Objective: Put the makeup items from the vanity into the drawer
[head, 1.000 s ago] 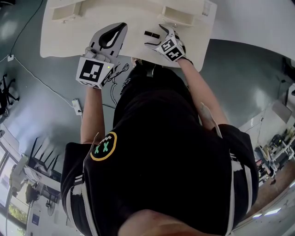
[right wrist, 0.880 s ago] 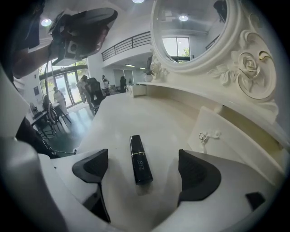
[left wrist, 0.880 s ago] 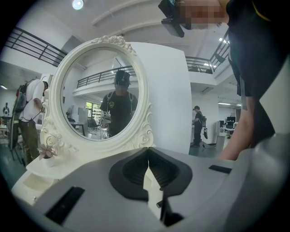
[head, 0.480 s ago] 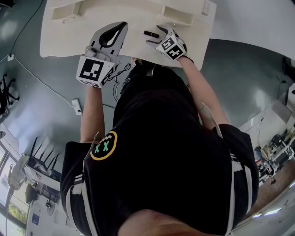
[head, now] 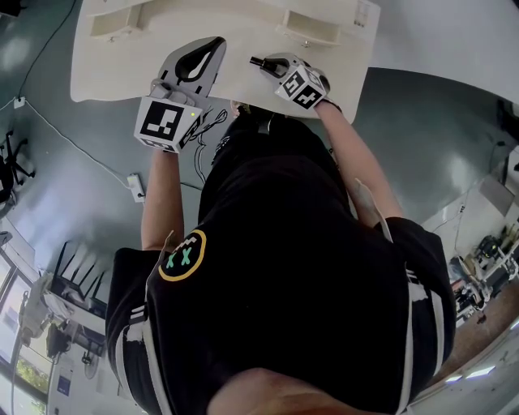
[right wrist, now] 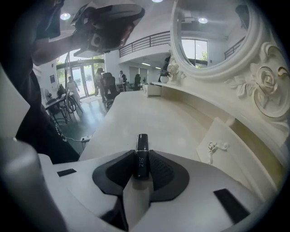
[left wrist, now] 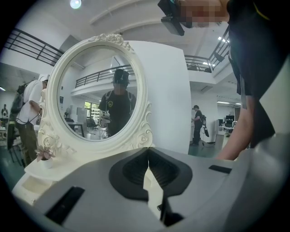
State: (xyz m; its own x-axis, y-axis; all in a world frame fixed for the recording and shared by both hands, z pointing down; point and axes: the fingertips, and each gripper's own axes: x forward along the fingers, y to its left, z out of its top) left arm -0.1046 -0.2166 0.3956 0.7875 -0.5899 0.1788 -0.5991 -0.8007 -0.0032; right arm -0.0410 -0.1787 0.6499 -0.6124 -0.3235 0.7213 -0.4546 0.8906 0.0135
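A slim black makeup tube (right wrist: 141, 156) lies between the pads of my right gripper (right wrist: 141, 153), its far end sticking out over the cream vanity top (right wrist: 149, 113). The jaws are closing and both pads touch the tube. In the head view the right gripper (head: 266, 65) sits at the vanity's middle with the tube (head: 256, 62) at its tip. A small drawer (right wrist: 226, 140) with an ornate knob is closed at the right. My left gripper (head: 212, 49) hovers over the vanity to the left, shut and empty (left wrist: 147, 150).
An oval white mirror (left wrist: 97, 90) in a carved frame stands at the back of the vanity (head: 113, 73). A small flower pot (left wrist: 45, 156) sits on the left shelf above another small drawer (head: 113, 22). The person's torso is close to the front edge.
My right gripper has slid left onto the black tube and its jaws have come together around it. The left gripper has stayed where it was.
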